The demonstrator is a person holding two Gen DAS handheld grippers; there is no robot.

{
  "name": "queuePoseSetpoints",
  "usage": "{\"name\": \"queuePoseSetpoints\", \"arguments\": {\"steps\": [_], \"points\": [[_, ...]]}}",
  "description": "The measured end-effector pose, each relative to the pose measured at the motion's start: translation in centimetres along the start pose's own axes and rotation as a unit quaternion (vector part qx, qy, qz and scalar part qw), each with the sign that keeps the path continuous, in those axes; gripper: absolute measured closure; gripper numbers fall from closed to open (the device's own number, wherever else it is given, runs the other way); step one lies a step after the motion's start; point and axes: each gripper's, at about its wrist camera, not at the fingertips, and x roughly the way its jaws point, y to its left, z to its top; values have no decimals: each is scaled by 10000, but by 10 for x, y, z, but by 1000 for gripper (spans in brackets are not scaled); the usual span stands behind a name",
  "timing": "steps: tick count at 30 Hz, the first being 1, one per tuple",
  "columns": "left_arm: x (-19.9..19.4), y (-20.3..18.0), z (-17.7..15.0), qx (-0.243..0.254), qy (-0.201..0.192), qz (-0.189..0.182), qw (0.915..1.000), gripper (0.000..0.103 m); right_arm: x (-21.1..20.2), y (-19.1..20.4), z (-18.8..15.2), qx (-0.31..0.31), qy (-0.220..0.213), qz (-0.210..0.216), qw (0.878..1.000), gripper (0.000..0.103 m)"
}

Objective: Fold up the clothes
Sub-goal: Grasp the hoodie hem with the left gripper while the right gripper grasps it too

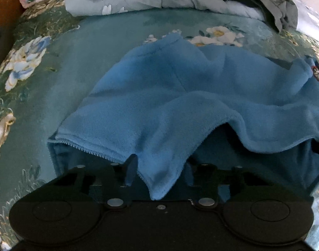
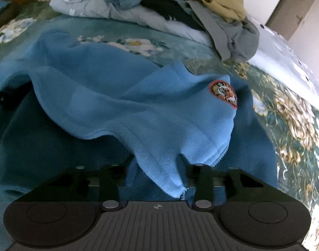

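Fleece jacket: a bright blue zip-front fleece jacket (image 1: pixel 180 87) lies spread on the bed, its near hem lifted off the cover at two corners, with a darker blue inner layer showing in the shadow beneath.
Left gripper: the left gripper (image 1: pixel 161 173) has a hem corner of the jacket between its fingers; the fabric bunches there and a flap hangs down past them, so the jaws are clenched on the fleece.
Right gripper: the right gripper (image 2: pixel 157 171) grasps the jacket's other hem corner, fabric pinched between both fingers, with a tail drooping toward the camera.
Zipper: the toothed zipper edge (image 1: pixel 90 149) runs along the jacket's front edge, just left of the left gripper's hold; in the right wrist view another stretch of zipper shows just right of that gripper's hold.
Badge: a round red-rimmed embroidered badge (image 2: pixel 223 93) sits on the jacket, on the side nearer the right gripper.
Bedcover: a teal floral bedcover (image 1: pixel 34 87) lies under the jacket on all sides.
Clothes pile: a heap of pale blue, grey and yellow garments (image 2: pixel 159 6) lies beyond the jacket's far edge, apart from it.
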Motion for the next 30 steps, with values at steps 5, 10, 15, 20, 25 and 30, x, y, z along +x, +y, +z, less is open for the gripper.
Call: {"name": "queuePoseSetpoints", "arguments": {"steps": [5, 10, 15, 20, 25, 30], "points": [[-10, 4, 7, -215, -335, 47, 9992, 99, -1, -6, 6, -28, -47, 125, 9999, 95], [-26, 17, 29, -935, -611, -172, 9936, 100, -17, -24, 25, 191, -528, 62, 9984, 96], [-41, 29, 73, -1508, -996, -417, 9827, 100, -27, -45, 66, 212, -1128, 0, 9934, 96], [-39, 38, 130, -1747, -1272, -442, 9754, 100, -13, -61, 123, -59, -1611, -67, 9869, 96], [-27, 32, 188, -1624, -1488, -310, 9749, 100, 16, -80, 181, -235, -1857, -158, 9822, 96], [4, 22, 220, -1731, -1419, -139, 9745, 99, 57, -95, 217, -268, -1807, -222, 9829, 96]]}}
